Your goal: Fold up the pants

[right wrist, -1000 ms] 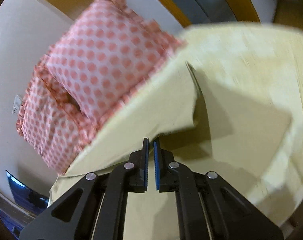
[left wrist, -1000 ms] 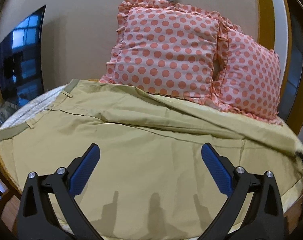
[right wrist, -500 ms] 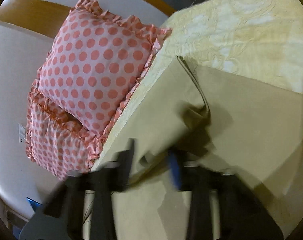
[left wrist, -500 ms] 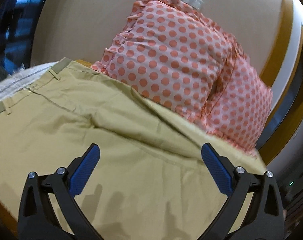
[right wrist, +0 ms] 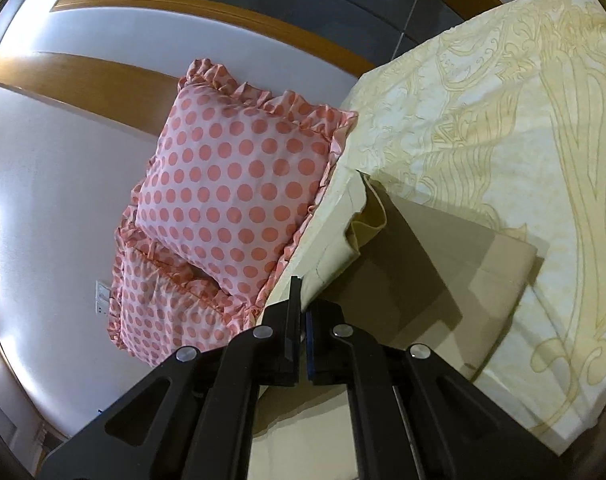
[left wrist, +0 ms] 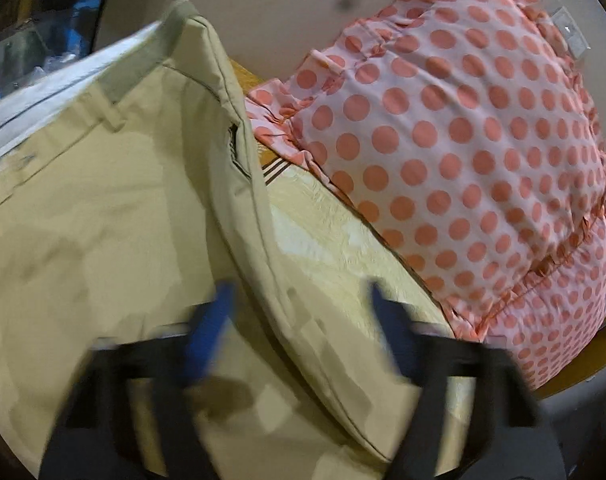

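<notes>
Khaki pants (left wrist: 103, 208) lie on the bed, waistband at the upper left of the left wrist view, with a folded side edge running diagonally down the middle. My left gripper (left wrist: 299, 312) is blurred and open, its blue pads straddling that folded edge. In the right wrist view my right gripper (right wrist: 301, 304) is shut on the hem end of a pant leg (right wrist: 343, 240) and holds it lifted above the other leg (right wrist: 463, 276), which lies flat on the bed.
Two pink polka-dot pillows (left wrist: 463, 152) (right wrist: 231, 192) lean against the wall at the head of the bed. The cream patterned bedspread (right wrist: 503, 120) covers the bed. A wooden frame (right wrist: 103, 76) runs along the wall.
My left gripper has swung toward the pillows and waistband and narrowed over the folded edge. My right gripper opened briefly, then shut on the leg hem and lifted it.
</notes>
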`<state>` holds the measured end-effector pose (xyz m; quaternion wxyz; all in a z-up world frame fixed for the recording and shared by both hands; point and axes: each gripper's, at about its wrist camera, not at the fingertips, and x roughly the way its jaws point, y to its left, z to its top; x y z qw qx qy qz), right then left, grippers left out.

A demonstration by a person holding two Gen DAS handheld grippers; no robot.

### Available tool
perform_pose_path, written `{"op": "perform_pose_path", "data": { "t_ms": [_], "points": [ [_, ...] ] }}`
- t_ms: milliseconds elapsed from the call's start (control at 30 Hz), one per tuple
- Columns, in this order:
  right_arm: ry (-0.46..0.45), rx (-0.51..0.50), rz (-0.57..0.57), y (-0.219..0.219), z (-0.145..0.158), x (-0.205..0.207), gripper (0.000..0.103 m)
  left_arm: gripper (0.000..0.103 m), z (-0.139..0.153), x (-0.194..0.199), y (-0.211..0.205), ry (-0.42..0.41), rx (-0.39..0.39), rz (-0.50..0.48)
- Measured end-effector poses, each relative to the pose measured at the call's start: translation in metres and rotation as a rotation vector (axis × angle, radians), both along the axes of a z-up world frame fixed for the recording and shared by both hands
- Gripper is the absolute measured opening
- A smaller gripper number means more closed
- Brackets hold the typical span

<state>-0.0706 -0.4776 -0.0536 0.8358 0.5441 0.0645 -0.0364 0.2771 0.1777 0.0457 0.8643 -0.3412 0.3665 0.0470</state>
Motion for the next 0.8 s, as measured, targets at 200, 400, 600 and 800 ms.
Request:
{"op": "perform_pose_path", "data": {
  "t_ms": [200,400,600,800],
  "points": [
    [-0.016,-0.092,-0.018,-0.004,0.022,-0.009,0.002,0.005,0.023,-0.068,0.006,-0.096,0.079,-0.039],
    [0.108,-0.090,-0.053,-0.019,0.001,-0.018,0.002,0.010,0.010,-0.201,0.014,-0.107,0.158,-0.047],
    [0.149,-0.046,-0.065,-0.023,-0.021,-0.026,0.002,0.010,-0.037,-0.260,0.014,-0.016,0.131,-0.029],
    [0.165,-0.072,-0.101,-0.019,-0.016,-0.040,0.002,0.005,-0.037,-0.274,0.015,-0.039,0.119,-0.049]
  ]
}}
